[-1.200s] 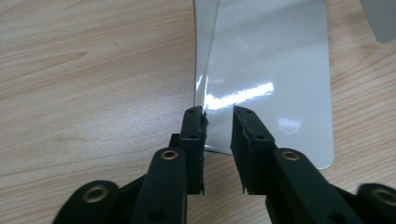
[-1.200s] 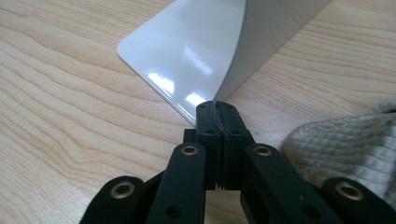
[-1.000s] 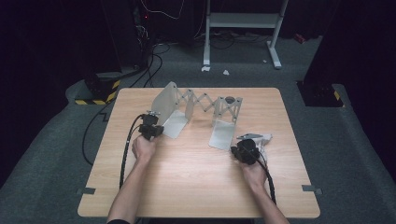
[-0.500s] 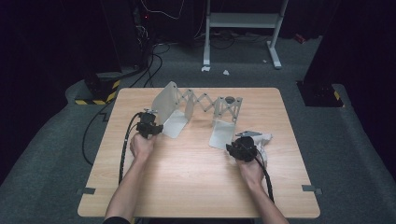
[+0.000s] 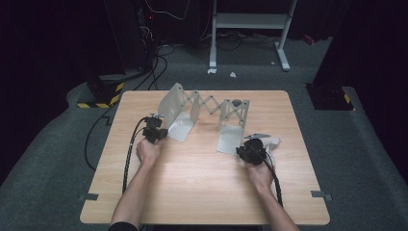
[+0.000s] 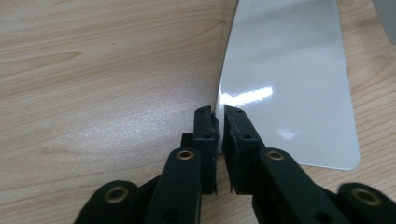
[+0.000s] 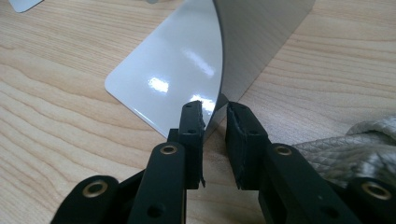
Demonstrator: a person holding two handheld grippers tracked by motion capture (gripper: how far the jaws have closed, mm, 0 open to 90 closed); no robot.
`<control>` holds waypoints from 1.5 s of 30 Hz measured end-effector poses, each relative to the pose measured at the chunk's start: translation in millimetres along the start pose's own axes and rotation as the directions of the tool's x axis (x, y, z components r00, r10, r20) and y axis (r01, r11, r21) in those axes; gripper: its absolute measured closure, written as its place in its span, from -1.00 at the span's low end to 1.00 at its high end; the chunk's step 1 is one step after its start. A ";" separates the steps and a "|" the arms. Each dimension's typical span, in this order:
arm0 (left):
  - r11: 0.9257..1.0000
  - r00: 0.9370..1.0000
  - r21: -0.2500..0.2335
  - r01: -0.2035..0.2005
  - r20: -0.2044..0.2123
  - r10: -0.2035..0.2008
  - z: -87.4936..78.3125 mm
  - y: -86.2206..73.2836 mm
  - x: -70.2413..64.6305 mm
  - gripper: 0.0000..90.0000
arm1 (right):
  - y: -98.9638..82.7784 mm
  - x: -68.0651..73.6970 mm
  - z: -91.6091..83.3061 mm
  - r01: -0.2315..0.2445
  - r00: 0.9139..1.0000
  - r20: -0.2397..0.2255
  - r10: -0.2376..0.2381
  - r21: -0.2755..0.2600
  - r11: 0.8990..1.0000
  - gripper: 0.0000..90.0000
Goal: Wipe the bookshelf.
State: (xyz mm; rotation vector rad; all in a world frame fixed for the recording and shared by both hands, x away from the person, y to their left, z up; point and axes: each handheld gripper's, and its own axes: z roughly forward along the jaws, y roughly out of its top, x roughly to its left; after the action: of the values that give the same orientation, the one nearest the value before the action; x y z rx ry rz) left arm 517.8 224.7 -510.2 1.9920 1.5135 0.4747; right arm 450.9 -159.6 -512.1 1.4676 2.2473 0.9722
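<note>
We have the extendable grey metal bookend with the scissor-lattice middle (image 5: 208, 111) standing on the pale wooden tabletop (image 5: 202, 183), its two flat base plates lying just ahead of our tongs. The left tongs (image 6: 218, 122) have just closed and pinch the edge of the left base plate (image 6: 285, 88). The right tongs (image 7: 215, 116) have also been closing, a small gap left around the right plate's (image 7: 173, 79) edge, so we should seat that grip fully before pulling both ends evenly.

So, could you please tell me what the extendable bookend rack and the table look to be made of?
The bookend rack looks like thin sheet metal with a glossy pale grey coating: sharp light reflections, thin bent edges. Its scissor links look like bare metal. The table shows light wood grain, probably laminate or veneer, matt.
</note>
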 end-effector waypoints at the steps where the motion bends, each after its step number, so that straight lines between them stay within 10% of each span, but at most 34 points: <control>1: 1.000 1.000 0.000 0.000 0.000 0.000 0.0 0.0 0.0 0.96 | 0.0 0.0 0.0 0.000 1.000 0.000 0.000 0.000 1.000 0.71; 45: 0.998 0.997 0.010 0.069 0.031 -0.069 -28.7 -34.9 -32.0 0.97 | 11.9 -44.6 1.5 -0.016 1.000 0.007 0.016 0.050 0.999 0.88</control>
State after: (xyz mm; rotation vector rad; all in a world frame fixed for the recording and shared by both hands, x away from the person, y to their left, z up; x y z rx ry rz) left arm 465.3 207.3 -508.5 1.9379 1.5620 0.4068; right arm 479.8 -195.7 -510.5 1.5097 2.2738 0.9207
